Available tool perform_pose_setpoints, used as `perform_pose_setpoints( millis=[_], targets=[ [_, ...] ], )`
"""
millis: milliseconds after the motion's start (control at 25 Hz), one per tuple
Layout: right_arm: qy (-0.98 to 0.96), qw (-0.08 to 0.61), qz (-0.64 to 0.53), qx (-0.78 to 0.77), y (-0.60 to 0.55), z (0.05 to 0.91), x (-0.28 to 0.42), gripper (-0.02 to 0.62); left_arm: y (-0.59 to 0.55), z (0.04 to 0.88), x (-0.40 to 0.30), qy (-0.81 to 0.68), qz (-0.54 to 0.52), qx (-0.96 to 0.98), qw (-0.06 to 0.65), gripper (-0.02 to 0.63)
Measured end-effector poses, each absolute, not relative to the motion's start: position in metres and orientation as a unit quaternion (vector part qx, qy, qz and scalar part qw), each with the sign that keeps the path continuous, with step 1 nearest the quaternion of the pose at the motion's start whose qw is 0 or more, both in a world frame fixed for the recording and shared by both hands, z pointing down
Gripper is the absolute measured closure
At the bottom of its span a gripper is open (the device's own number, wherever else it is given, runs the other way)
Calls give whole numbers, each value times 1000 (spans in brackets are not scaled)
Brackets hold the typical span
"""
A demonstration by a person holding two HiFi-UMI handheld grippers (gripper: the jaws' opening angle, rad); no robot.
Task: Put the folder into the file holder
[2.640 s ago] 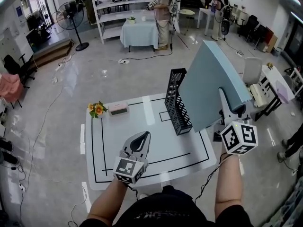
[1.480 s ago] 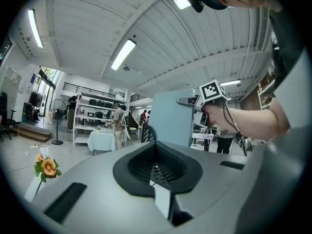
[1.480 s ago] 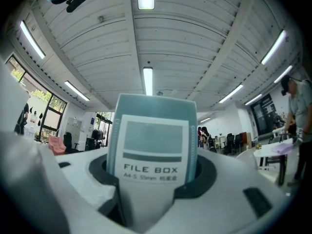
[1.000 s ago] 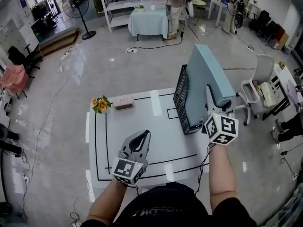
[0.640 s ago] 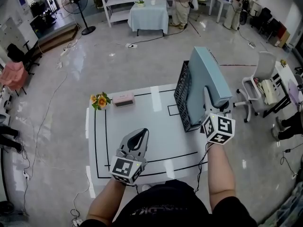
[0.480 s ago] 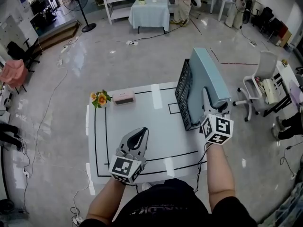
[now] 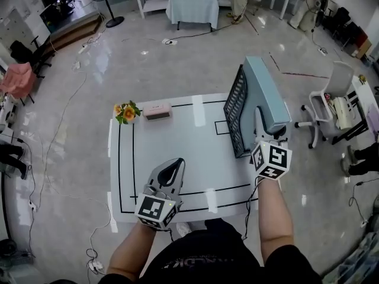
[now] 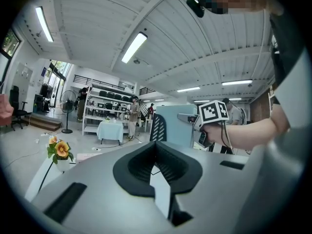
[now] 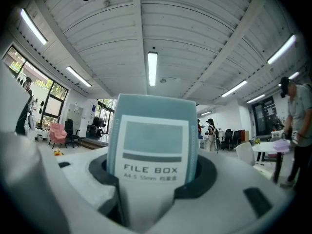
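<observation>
The light blue folder (image 7: 266,93) stands upright on edge, tight against the right side of the black mesh file holder (image 7: 235,118) at the table's right. Its lower part is hidden behind the mesh. My right gripper (image 7: 262,126) is shut on the folder's near spine. In the right gripper view that spine (image 9: 153,130), labelled FILE BOX, fills the space between the jaws of the right gripper (image 9: 152,182). My left gripper (image 7: 175,165) hovers over the table's near left part, shut and empty. The left gripper view shows the shut left gripper (image 8: 156,165), the holder (image 8: 157,128) and the folder (image 8: 174,123) beyond.
A small pot of orange flowers (image 7: 125,111) and a pink box (image 7: 157,110) stand at the far left of the white table (image 7: 195,152), which is marked with black lines. A white chair (image 7: 331,96) stands right of the table. People and shelves are far behind.
The right gripper has come down with the folder, from tilted high over the holder to upright and low against its mesh. The left gripper has sunk slightly toward the table's near edge.
</observation>
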State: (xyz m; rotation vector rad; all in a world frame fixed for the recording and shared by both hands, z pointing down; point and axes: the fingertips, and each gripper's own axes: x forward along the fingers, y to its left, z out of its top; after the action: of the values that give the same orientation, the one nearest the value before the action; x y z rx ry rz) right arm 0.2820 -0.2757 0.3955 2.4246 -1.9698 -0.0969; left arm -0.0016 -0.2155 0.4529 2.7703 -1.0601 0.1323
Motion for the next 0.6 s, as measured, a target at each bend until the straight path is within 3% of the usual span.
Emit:
perform_pose_setpoints(
  millis=[600],
  targets=[
    [-634,18,-15,773,-268,434,276,307,-201,453,-7,-365,47,926,86,603]
  ],
)
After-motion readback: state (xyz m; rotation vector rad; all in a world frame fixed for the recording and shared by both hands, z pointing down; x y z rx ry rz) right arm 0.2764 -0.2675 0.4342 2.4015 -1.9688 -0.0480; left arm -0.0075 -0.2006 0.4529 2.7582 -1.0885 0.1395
